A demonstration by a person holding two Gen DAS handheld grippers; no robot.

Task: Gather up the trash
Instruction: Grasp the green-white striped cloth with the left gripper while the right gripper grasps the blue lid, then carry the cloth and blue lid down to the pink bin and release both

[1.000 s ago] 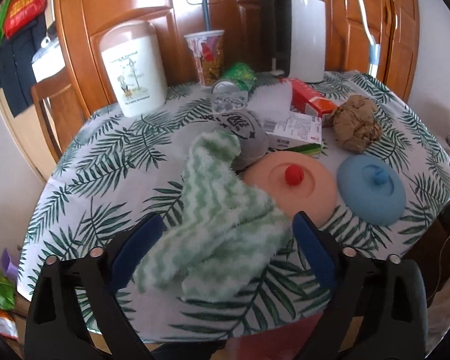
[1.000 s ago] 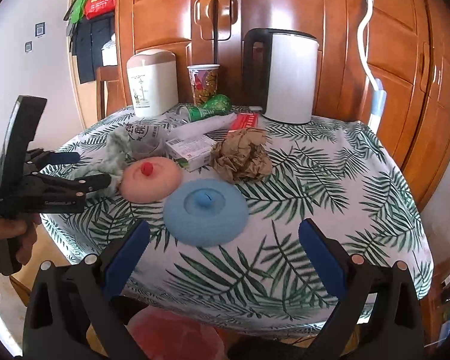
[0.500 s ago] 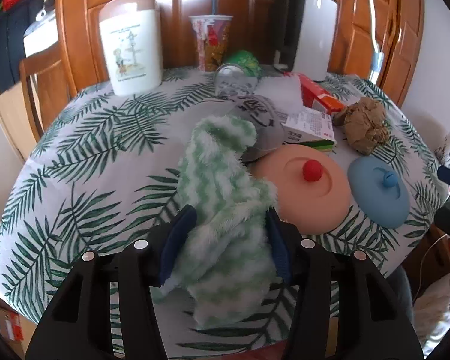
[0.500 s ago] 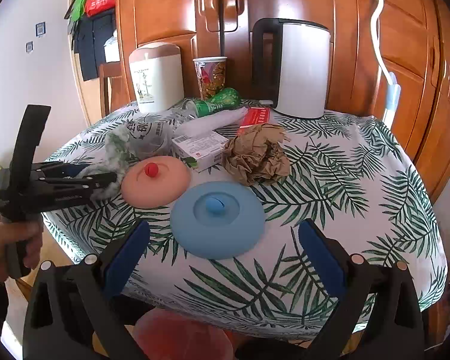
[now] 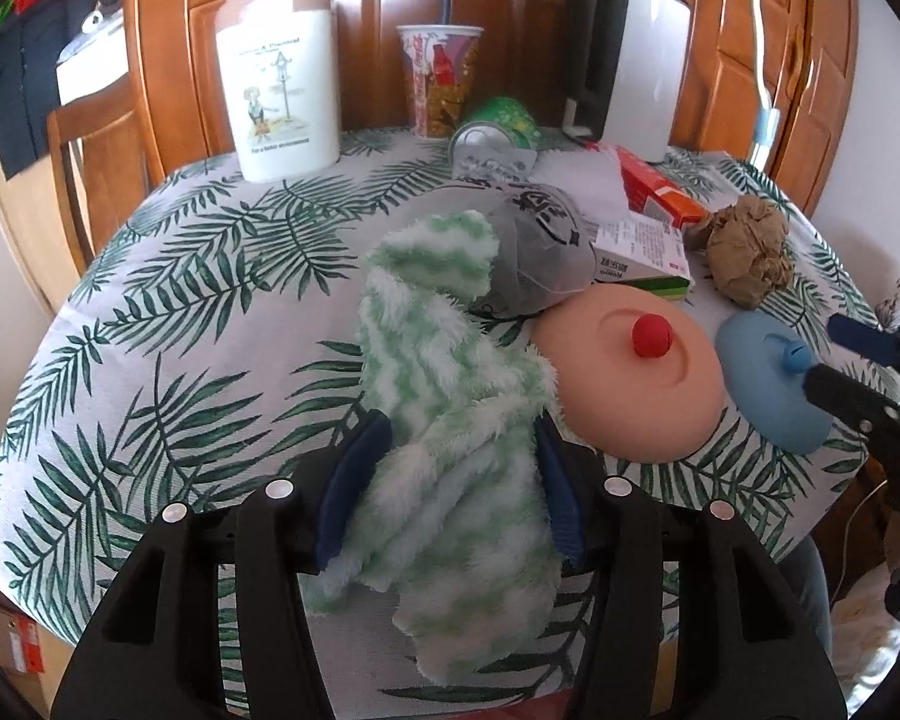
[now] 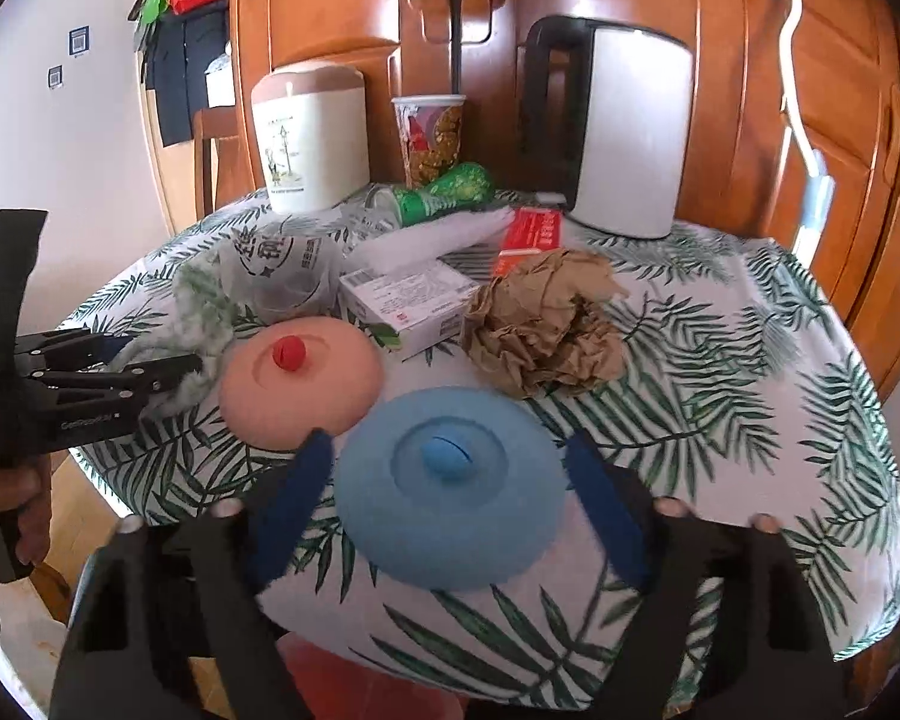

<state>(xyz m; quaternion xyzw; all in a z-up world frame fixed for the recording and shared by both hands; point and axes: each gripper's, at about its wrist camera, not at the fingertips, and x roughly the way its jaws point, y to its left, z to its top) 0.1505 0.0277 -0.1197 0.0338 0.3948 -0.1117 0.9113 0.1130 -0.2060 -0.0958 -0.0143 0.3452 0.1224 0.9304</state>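
Observation:
My left gripper (image 5: 453, 468) is shut on a fluffy green-and-white cloth (image 5: 444, 432) at the near edge of the round table (image 5: 150, 312); it also shows from the side in the right wrist view (image 6: 150, 369). My right gripper (image 6: 450, 468) stands open around a blue silicone lid (image 6: 450, 480), one finger on each side. A crumpled brown paper ball (image 6: 546, 324), a white box (image 6: 414, 300), a red box (image 6: 531, 234), a grey plastic bag (image 5: 540, 240) and a green can (image 6: 444, 195) lie farther back.
An orange silicone lid (image 5: 630, 378) lies between cloth and blue lid. A white canister (image 5: 285, 78), a paper cup (image 5: 438, 81) and a kettle (image 6: 618, 126) stand at the back before wooden cupboards. A red bin (image 6: 360, 684) shows below the table edge.
My left gripper closed from wide open onto the cloth. My right gripper moved forward over the table edge and narrowed around the blue lid.

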